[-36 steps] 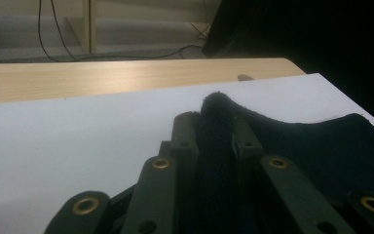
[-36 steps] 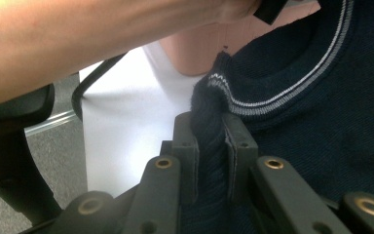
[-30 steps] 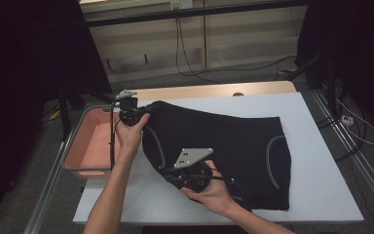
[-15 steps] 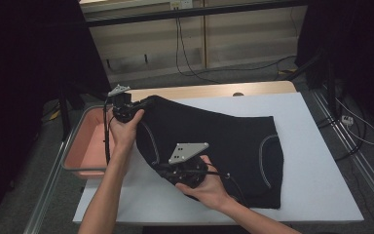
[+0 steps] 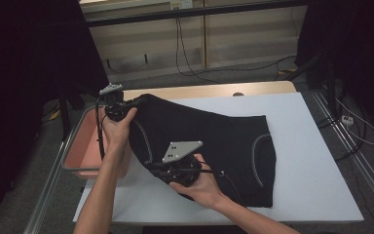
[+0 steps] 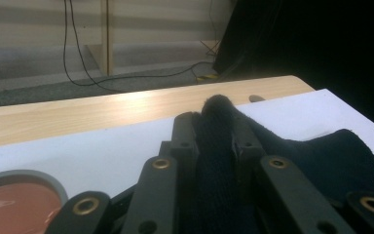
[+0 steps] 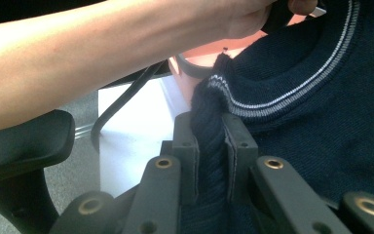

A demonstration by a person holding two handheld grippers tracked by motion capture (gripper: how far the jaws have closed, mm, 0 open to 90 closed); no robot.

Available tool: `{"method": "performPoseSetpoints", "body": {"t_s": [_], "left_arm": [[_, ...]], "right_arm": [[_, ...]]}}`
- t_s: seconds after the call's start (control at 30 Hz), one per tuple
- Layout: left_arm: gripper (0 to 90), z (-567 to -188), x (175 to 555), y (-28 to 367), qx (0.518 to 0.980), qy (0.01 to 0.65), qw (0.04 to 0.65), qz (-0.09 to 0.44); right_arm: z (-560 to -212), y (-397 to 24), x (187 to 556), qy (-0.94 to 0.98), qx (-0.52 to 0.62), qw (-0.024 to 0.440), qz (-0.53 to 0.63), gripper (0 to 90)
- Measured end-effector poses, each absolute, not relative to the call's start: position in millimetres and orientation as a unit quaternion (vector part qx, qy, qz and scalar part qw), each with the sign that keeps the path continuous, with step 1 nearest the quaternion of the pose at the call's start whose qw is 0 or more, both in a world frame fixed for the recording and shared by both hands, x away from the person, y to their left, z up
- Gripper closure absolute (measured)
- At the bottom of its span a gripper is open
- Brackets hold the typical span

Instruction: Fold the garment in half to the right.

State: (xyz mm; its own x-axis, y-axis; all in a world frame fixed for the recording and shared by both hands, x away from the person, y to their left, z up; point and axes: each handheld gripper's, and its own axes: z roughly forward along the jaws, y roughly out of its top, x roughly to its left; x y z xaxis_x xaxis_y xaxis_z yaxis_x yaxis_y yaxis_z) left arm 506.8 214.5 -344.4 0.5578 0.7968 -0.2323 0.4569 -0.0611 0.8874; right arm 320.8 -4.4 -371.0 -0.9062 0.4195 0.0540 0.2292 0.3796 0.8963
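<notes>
A dark navy knitted garment [image 5: 214, 141] with pale striped trim lies spread on the white table [image 5: 311, 161]. My left gripper [image 5: 137, 101] is at its upper left corner, raised off the table and shut on a fold of the knit. In the left gripper view, that fold [image 6: 217, 105] stands pinched between the jaws of the left gripper [image 6: 214, 124]. My right gripper [image 5: 154, 167] is at the garment's near left edge, shut on the cloth. In the right gripper view, the right gripper [image 7: 213, 126] clamps a bunched ridge beside the striped trim [image 7: 282, 100].
A pink tray [image 5: 85, 146] with a grey rim sits off the table's left edge, under my left forearm. A wooden strip [image 5: 199, 91] runs along the table's far side. Cables lie on the floor behind. A black chair arm [image 7: 24, 146] is near the table's front.
My left hand has moved left and a little up with the garment's corner. The whole garment has slid left on the table. My right hand has hardly moved.
</notes>
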Motion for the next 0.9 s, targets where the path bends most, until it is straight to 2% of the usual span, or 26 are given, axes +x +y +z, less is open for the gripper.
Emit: {"method": "performPoseSetpoints", "body": {"t_s": [0.9], "left_arm": [[77.5, -316.6, 501.2, 245.8, 0.694, 0.447, 0.536, 0.177]], "right_arm": [[-342.9, 14.2, 322.7, 0.819, 0.166, 0.104, 0.539, 79.3]]}}
